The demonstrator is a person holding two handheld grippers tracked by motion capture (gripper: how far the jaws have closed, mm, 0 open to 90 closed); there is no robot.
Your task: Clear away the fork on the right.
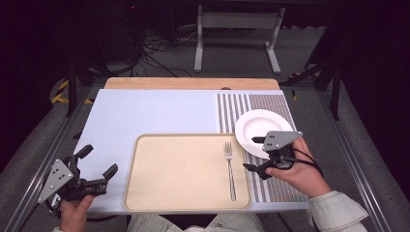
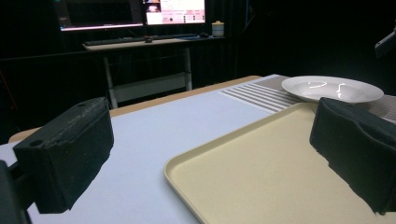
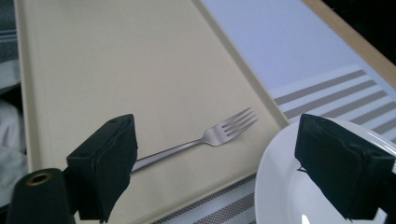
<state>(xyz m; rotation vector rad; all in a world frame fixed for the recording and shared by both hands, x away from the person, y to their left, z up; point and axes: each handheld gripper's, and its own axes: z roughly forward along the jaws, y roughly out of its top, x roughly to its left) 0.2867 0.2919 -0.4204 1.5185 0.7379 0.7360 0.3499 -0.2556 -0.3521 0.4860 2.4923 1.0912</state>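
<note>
Cut off, covered, or too dim to read

Fork [image 3: 205,139] handle end hidden behind the near jaw in the right gripper view; white plate [image 3: 289,186] cropped at 5 o'clock and partly covered by the other jaw. Cream tray [image 2: 261,177] cut by the bottom edge at 6 o'clock in the left gripper view, its far corner masked by a jaw. Monitor [image 2: 175,11] at 12 o'clock cropped by the top edge, text unreadable. Right hand [image 1: 300,171] and left hand [image 1: 75,212] with forearms cut off at 6 o'clock in the high view.
</note>
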